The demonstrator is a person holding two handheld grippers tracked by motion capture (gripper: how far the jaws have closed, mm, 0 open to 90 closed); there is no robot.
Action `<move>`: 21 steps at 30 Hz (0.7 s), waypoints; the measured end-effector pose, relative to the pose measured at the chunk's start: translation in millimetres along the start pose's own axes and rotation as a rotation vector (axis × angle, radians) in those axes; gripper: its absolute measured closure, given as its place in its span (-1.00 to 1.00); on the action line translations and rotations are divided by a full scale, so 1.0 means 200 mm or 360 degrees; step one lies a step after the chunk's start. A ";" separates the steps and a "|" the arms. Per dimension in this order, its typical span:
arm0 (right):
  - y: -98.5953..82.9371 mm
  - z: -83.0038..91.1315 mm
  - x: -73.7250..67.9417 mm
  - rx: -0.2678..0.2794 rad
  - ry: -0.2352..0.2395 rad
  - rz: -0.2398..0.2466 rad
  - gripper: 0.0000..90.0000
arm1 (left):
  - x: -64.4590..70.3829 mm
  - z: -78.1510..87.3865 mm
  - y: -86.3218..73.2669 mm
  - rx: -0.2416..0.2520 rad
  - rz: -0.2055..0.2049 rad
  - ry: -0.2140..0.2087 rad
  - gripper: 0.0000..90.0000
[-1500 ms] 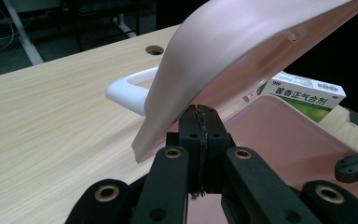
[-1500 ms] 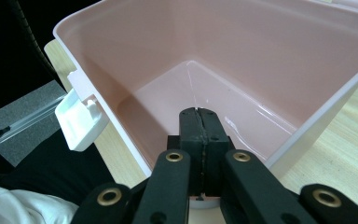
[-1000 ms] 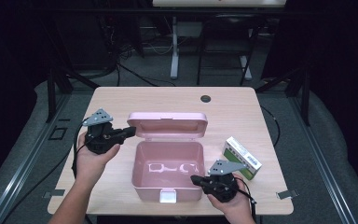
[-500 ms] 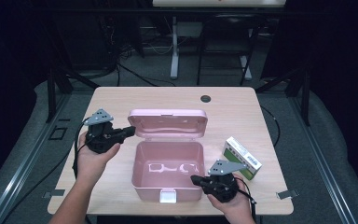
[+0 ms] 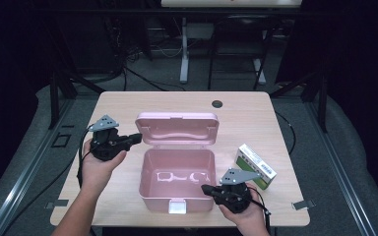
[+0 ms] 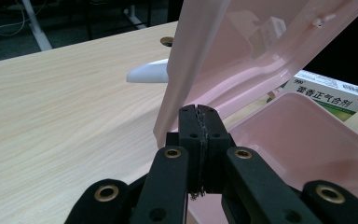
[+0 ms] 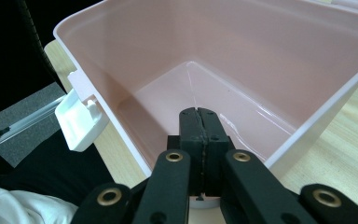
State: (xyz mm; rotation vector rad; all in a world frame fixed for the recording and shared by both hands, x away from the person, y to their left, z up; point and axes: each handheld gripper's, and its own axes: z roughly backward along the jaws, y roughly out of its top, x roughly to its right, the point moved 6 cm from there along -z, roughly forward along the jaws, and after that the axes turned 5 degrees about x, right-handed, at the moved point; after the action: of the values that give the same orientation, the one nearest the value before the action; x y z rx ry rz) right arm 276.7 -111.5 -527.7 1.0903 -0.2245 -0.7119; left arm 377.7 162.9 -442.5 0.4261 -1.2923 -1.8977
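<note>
Pink box (image 5: 177,179) open at table centre, lid (image 5: 177,129) upright. Left gripper (image 5: 134,138) clenched empty at the lid's left edge; right gripper (image 5: 207,189) clenched empty at the box's front right corner. Left gripper view adds carton (image 6: 328,93) lettering; right gripper view adds white latch (image 7: 80,122). No change from earlier frames.

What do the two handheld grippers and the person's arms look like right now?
Left gripper and right gripper are matching black two-jaw tools with brass-coloured rivets on the linkages, ridged pads, a grey three-cornered plate on top and a black trailing cable. The forearms are bare, with no sleeves in the high view.
</note>
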 end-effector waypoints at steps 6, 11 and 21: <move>0.00 0.00 0.00 0.0004 0.0002 0.0002 1.00 | -0.01 -0.01 -0.01 -0.0006 0.0013 0.0009 0.98; 0.00 0.00 0.00 0.0007 0.0003 0.0005 1.00 | -0.02 -0.02 -0.01 -0.0008 0.0029 0.0011 0.96; 0.00 0.00 0.00 0.0010 -0.0004 0.0023 1.00 | -0.03 -0.05 -0.06 -0.0044 0.0041 0.0020 0.93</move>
State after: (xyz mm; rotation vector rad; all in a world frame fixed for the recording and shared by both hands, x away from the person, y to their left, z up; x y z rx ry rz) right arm 276.3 -111.4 -528.2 1.0925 -0.2369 -0.7001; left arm 383.0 163.3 -458.0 0.4049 -1.2563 -1.8860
